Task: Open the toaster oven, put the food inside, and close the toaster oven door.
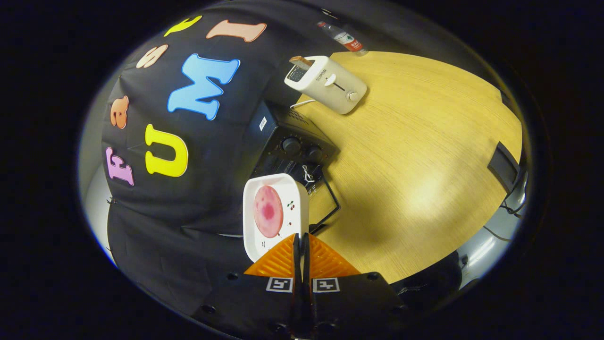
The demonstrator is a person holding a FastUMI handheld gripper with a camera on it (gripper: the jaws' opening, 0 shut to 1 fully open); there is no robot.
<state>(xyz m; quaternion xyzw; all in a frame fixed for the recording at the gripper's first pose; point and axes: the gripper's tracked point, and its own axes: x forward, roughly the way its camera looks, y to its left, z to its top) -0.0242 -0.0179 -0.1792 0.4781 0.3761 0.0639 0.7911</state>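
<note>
The gripper (pixel 301 243) is holding a white square plate (pixel 296 193) by its near rim, with the two orange fingers (pixel 278 262) closed together on that rim and almost no gap between them. A round pink slice of food (pixel 268 211) is lying on the plate, which is hanging in the air just in front of the black toaster oven (pixel 292 146), whose door (pixel 325 203) is standing open. Beyond the oven a white toaster (pixel 330 85) with a slice of bread (pixel 301 61) in it is standing on the wooden table (pixel 415 156), and a plastic bottle (pixel 343 38) is lying farther back.
</note>
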